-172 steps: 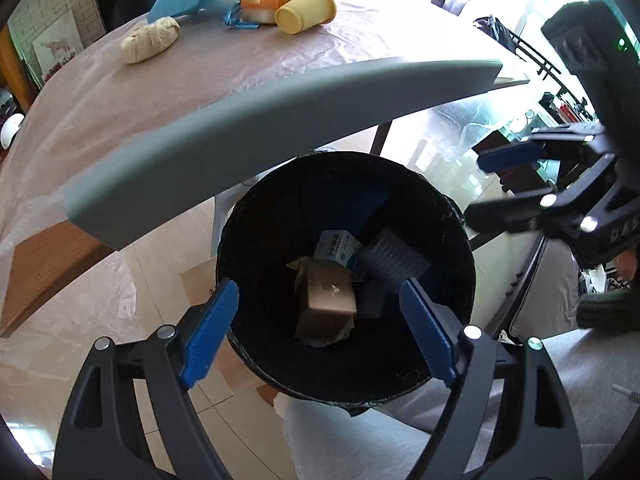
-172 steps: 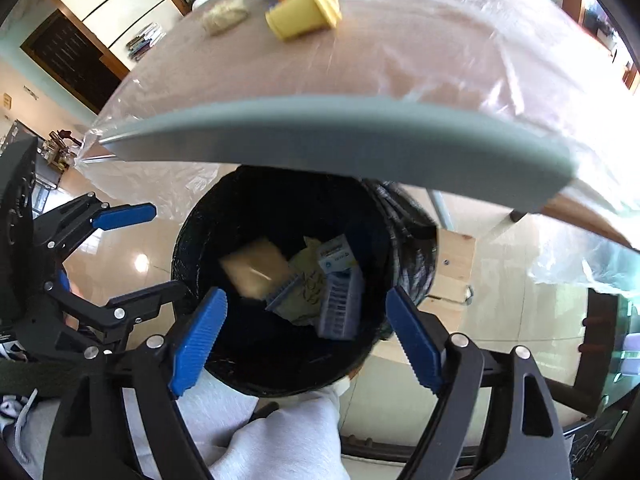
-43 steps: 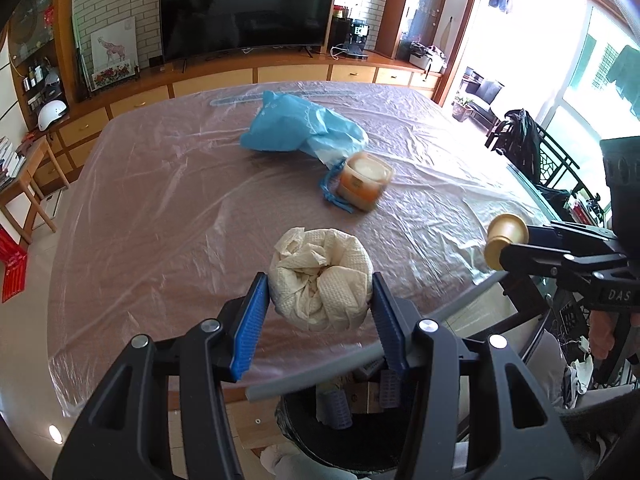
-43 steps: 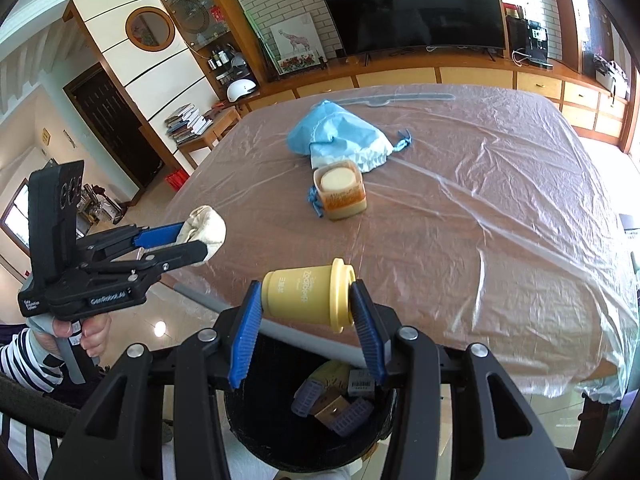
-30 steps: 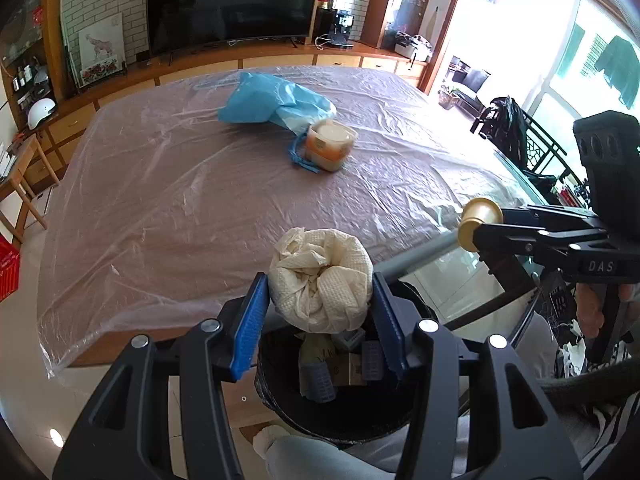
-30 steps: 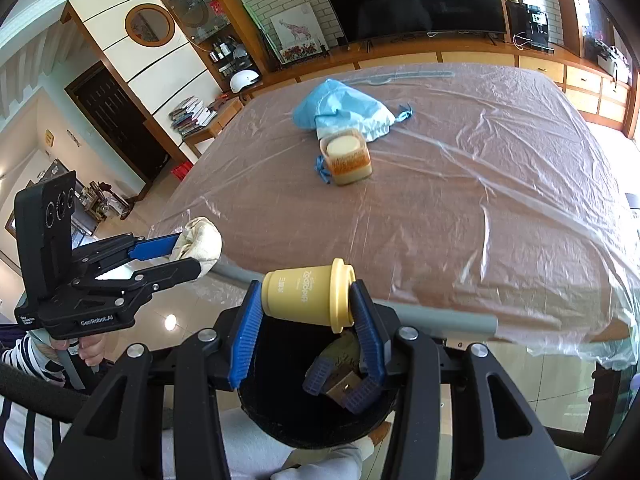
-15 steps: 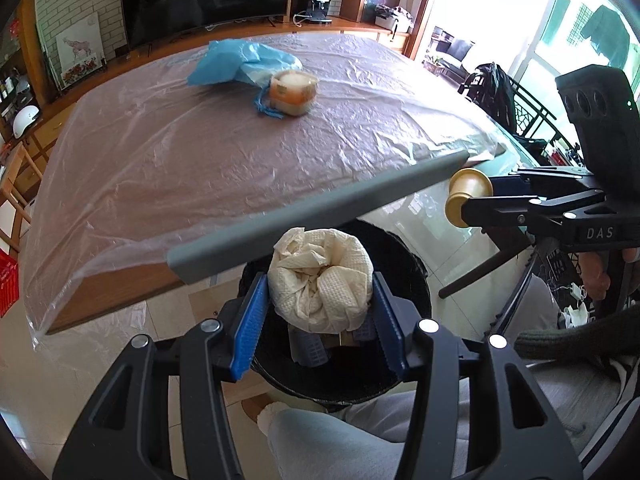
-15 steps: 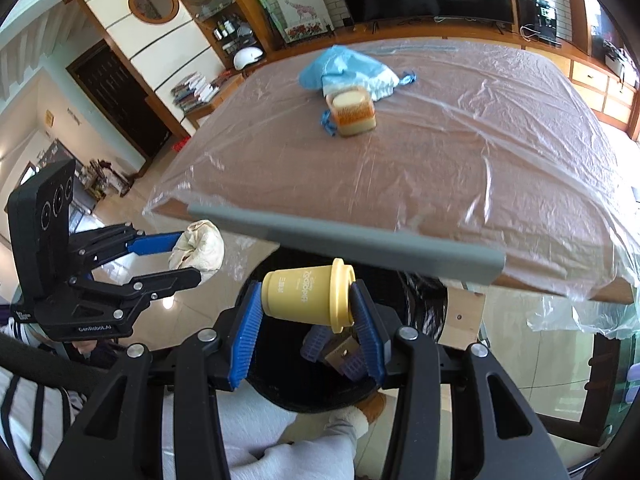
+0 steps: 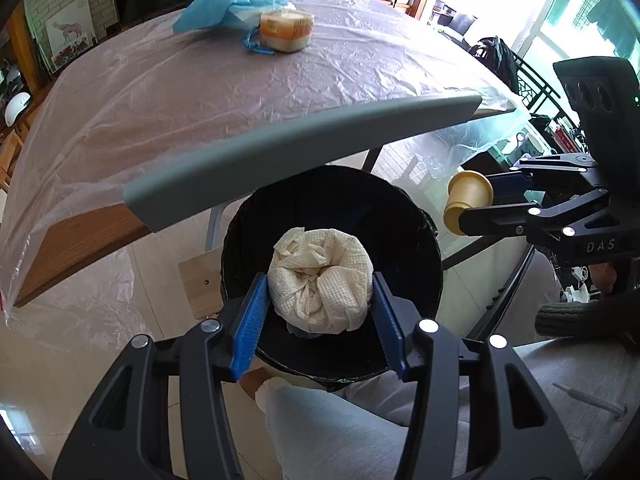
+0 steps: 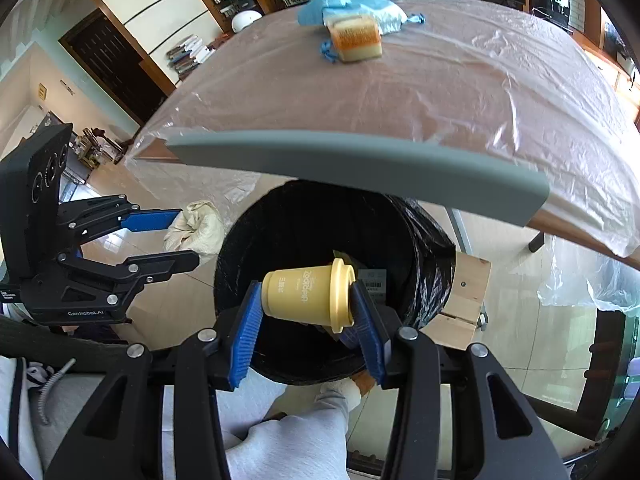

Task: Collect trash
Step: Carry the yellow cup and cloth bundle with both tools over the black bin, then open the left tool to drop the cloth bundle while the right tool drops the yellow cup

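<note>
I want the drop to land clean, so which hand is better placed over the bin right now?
Left, probably: its gripper holds the wadded paper towel centred over the bin; the yellow cup sits nearer the front rim.

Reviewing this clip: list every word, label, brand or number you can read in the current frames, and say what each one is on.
"DAS": on the body of the right gripper, in the left wrist view.
"GenRobot.AI": on the body of the left gripper, in the right wrist view.
White print on the yellow cup: too distorted to read.
Barcode label inside the black bin: too small to read.
</note>
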Motion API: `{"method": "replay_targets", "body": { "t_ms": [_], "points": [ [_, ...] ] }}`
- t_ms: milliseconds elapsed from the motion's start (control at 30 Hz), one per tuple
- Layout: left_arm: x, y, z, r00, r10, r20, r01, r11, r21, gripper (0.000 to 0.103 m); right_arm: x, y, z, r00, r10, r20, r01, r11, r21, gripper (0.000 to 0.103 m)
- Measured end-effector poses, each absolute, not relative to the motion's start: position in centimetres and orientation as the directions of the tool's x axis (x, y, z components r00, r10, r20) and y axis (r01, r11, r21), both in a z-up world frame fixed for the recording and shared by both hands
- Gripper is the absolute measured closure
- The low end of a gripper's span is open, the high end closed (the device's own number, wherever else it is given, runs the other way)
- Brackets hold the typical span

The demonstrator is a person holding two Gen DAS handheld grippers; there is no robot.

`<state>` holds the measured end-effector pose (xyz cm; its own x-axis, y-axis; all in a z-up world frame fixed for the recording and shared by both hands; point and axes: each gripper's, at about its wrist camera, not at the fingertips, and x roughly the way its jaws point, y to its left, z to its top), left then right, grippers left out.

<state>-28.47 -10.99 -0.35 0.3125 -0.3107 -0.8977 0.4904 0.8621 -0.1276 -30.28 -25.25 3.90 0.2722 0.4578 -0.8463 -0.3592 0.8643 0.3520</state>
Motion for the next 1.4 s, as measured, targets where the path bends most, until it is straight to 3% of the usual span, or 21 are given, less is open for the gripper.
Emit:
{"method": "replay_targets", "body": {
  "t_ms": [1267, 1300, 1333, 1367, 1400],
  "points": [
    [-26.0, -11.9, -5.9, 0.234, -0.233, -0.944, 0.470, 0.877, -0.100, 0.050, -27.7, -23.3, -0.9, 0.226, 0.393, -0.891, -0.341, 0.889, 0.305, 0.059],
    [-25.9, -11.9, -5.9, 0.233, -0.237, -0.943, 0.470, 0.877, -0.104, 0.044, -27.8, -23.4, -0.7, 0.238, 0.395, -0.887, -0.346, 0.888, 0.302, 0.058],
    [-25.8, -11.9, -5.8, 0.231, -0.237, -0.944, 0.468, 0.878, -0.106, 0.028, -27.9, -23.4, -0.4, 0.250, 0.392, -0.886, -0.349, 0.890, 0.295, 0.046],
    [-25.8, -11.8, -5.7, 0.234, -0.241, -0.942, 0.465, 0.878, -0.109, 0.024, -28.0, -23.4, -0.2, 0.260, 0.386, -0.885, -0.348, 0.893, 0.287, 0.031],
    [-25.9, -11.7, -5.4, 0.237, -0.252, -0.938, 0.466, 0.877, -0.118, 0.023, -28.3, -23.6, 0.2, 0.279, 0.379, -0.882, -0.345, 0.897, 0.277, 0.027]
  ]
}}
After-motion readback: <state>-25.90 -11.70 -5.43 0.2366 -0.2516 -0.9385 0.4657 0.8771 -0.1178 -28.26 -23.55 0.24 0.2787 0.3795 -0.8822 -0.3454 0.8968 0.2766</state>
